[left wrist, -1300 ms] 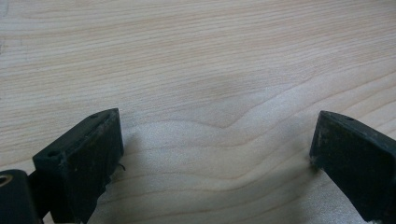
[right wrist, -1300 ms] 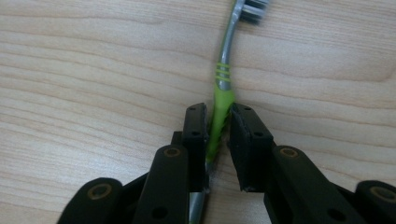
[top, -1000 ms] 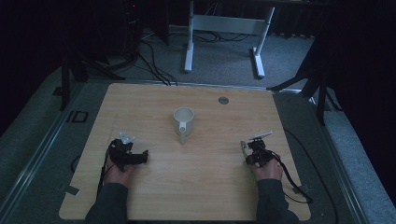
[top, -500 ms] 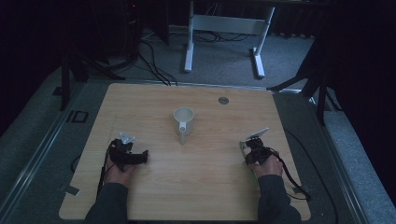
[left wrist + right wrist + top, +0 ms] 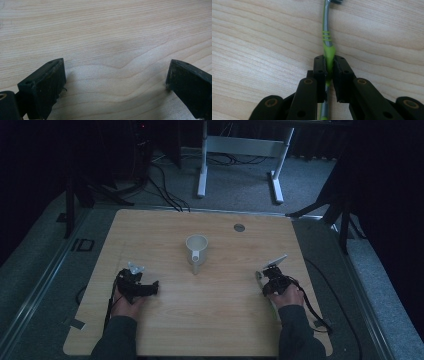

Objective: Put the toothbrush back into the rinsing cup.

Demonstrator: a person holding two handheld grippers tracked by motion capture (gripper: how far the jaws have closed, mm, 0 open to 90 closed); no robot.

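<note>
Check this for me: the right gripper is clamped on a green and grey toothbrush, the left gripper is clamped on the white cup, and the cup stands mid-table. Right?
Not quite. The left gripper is clamped on nothing: the left gripper view shows its jaws wide open over bare table. The right gripper does clamp the toothbrush, and the cup stands mid-table, apart from both.

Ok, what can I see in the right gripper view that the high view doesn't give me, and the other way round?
The right gripper view shows the right gripper with its fingers shut on a green and grey toothbrush, lying along the wood. The high view shows the white mug, the left gripper and both forearms. Both views show the wooden table.
</note>
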